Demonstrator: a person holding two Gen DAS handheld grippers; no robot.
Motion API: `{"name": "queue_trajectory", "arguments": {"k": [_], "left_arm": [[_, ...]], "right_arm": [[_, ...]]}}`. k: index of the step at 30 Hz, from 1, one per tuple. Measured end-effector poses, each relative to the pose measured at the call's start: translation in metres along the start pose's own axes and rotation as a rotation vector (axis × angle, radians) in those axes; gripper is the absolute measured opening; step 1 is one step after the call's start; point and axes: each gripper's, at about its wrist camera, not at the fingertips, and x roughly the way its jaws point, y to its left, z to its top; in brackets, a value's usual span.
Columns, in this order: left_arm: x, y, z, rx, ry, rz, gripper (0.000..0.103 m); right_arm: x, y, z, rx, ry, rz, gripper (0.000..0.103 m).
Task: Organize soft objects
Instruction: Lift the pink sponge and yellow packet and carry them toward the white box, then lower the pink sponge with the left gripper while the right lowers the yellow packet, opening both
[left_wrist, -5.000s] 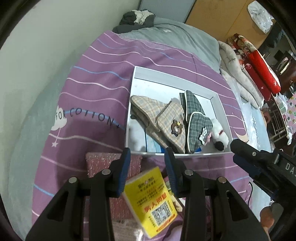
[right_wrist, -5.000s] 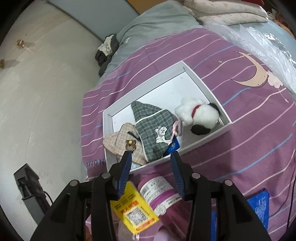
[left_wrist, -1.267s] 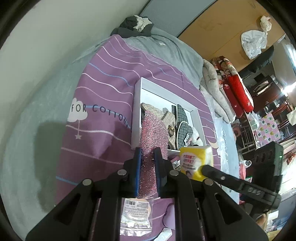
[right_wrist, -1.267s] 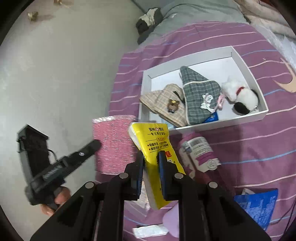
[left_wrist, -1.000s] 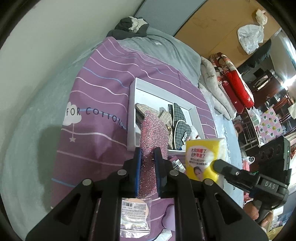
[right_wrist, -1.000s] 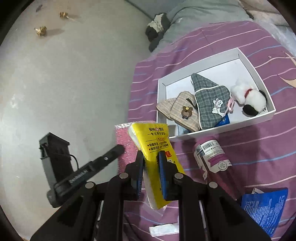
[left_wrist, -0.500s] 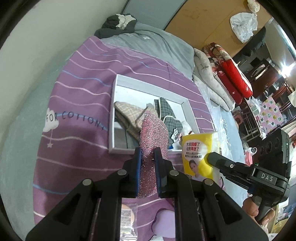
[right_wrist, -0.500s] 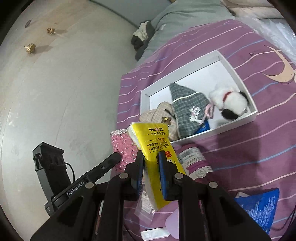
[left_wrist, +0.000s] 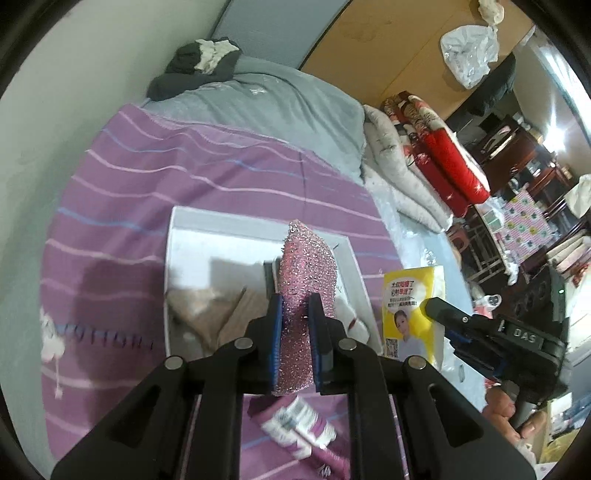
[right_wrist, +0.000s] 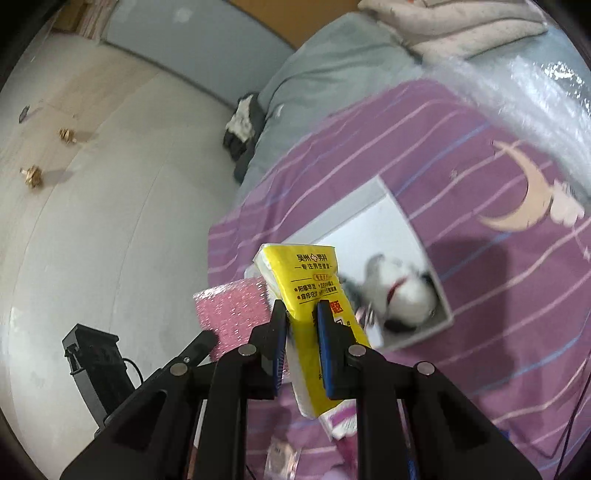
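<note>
My left gripper (left_wrist: 295, 306) is shut on a pink glittery sponge (left_wrist: 306, 266), held upright above the white tray (left_wrist: 192, 229). In the tray lie a beige checked pouch (left_wrist: 214, 314) and a white plush toy (left_wrist: 351, 317); the sponge hides most of a dark checked pouch. My right gripper (right_wrist: 301, 314) is shut on a yellow tissue pack (right_wrist: 310, 277), held above the tray's (right_wrist: 369, 206) near side, with the plush toy (right_wrist: 399, 291) just right of it. The pink sponge (right_wrist: 232, 306) hangs to the left of the pack. In the left wrist view the tissue pack (left_wrist: 410, 306) hangs beyond the tray's right rim.
The tray sits on a purple striped bedcover (left_wrist: 110, 206). A purple-labelled bottle (left_wrist: 295, 424) lies on the cover in front of the tray. A grey quilt (left_wrist: 280, 103) and folded red and white bedding (left_wrist: 436, 155) lie beyond. A pale wall (right_wrist: 92, 203) runs along the left.
Both grippers have travelled forward, each still holding its object. The tray now lies closer and under the sponge, and the tissue pack has come up to the tray's near side.
</note>
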Motion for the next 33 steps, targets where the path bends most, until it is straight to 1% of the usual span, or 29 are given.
{"name": "queue_trajectory", "arguments": {"k": [5, 9, 13, 15, 18, 21, 23, 26, 29, 31, 33], "left_arm": [[0.014, 0.020, 0.025, -0.044, -0.017, -0.023, 0.015], [0.026, 0.033, 0.039, -0.082, -0.025, -0.039, 0.015], [0.041, 0.040, 0.048, -0.082, -0.021, 0.001, 0.015], [0.050, 0.043, 0.049, -0.078, -0.010, 0.016, 0.015], [0.063, 0.048, 0.047, -0.065, 0.005, 0.061, 0.015], [0.072, 0.056, 0.043, -0.065, 0.029, 0.105, 0.015], [0.077, 0.061, 0.039, -0.063, 0.056, 0.144, 0.015], [0.082, 0.064, 0.036, -0.052, 0.092, 0.193, 0.015], [0.091, 0.067, 0.031, -0.046, 0.171, 0.252, 0.015], [0.096, 0.069, 0.027, -0.042, 0.214, 0.282, 0.015], [0.097, 0.070, 0.027, -0.045, 0.205, 0.286, 0.015]], "right_arm": [[0.018, -0.006, 0.026, -0.024, -0.059, -0.008, 0.015], [0.039, -0.008, 0.043, -0.050, -0.069, -0.034, 0.015], [0.063, -0.003, 0.048, -0.127, -0.075, -0.135, 0.015], [0.075, -0.001, 0.047, -0.169, -0.091, -0.173, 0.015], [0.087, 0.000, 0.047, -0.207, -0.132, -0.211, 0.015], [0.099, 0.001, 0.045, -0.244, -0.178, -0.217, 0.015], [0.107, 0.001, 0.041, -0.271, -0.195, -0.244, 0.015], [0.126, 0.000, 0.032, -0.314, -0.182, -0.311, 0.015], [0.138, 0.007, 0.021, -0.392, -0.165, -0.412, 0.015], [0.143, 0.011, 0.017, -0.413, -0.133, -0.466, 0.015], [0.148, 0.012, 0.019, -0.405, -0.095, -0.482, 0.015]]}}
